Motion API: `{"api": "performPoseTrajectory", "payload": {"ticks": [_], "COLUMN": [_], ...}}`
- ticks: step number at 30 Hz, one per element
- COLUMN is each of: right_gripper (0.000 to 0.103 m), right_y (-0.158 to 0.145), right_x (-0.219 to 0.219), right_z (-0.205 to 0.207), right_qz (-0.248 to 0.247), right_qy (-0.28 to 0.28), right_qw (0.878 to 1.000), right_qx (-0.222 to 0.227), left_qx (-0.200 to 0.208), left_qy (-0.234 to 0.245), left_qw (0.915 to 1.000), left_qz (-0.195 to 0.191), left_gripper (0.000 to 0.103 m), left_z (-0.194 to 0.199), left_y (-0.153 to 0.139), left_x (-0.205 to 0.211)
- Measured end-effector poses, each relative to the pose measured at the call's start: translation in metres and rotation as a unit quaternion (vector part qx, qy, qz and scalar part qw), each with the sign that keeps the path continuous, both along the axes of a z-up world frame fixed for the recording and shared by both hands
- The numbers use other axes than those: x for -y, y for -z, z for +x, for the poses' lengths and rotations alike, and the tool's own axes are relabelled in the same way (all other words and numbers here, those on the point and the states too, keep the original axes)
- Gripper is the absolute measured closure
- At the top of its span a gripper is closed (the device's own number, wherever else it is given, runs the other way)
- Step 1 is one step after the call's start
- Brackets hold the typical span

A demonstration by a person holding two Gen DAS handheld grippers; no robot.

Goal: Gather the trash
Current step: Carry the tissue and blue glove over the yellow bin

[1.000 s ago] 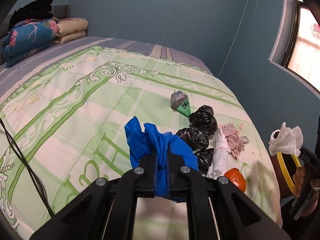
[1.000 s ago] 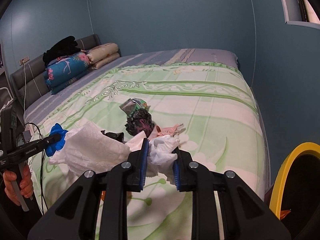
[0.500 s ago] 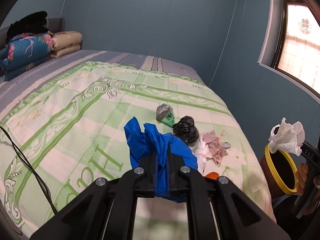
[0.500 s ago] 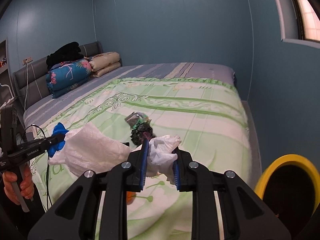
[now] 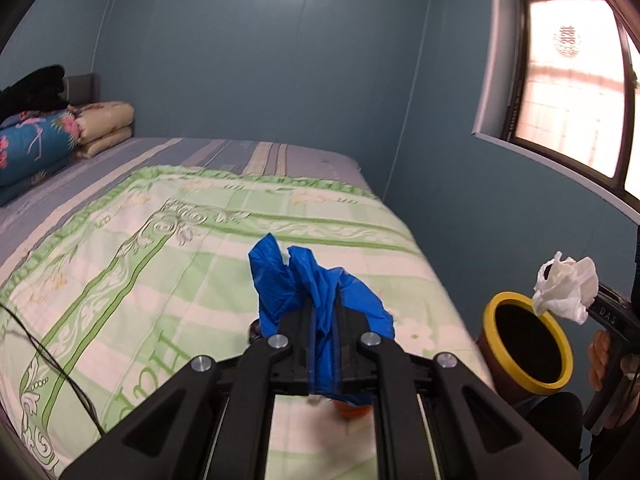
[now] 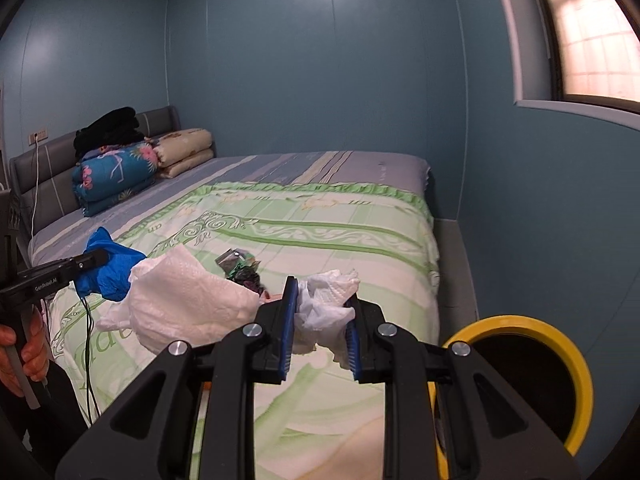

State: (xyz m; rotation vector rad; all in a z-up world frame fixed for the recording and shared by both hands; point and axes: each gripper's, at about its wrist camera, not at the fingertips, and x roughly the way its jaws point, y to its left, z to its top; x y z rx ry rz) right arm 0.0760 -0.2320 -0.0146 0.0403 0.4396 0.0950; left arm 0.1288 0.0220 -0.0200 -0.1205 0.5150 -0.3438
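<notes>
Blue bag [image 5: 320, 304] between left tongs [image 5: 324, 320]

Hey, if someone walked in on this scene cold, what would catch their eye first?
Probably the bright blue plastic bag pinched in the left gripper above the green patterned bedspread. Next, the crumpled white tissue clamped in the right gripper, close to the yellow-rimmed bin beside the bed's near corner. A few scraps of trash remain on the bed.
</notes>
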Motion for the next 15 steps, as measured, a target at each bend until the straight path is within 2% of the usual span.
{"api": "performPoseTrajectory", "payload": {"ticks": [15], "right_gripper": [0.083], "right_y": [-0.031], "right_x": [0.04], "right_z": [-0.038], "right_qz": [-0.005], "right_qy": [0.049], "right_qw": [0.998], "right_qx": [0.037], "left_qx": [0.033], "left_qy": [0.062], "left_qw": [0.9975], "left_qz": [-0.001], "left_gripper": [0.098], "left_z": [-0.016], "left_y": [-0.038], "left_x": [0.068]}}
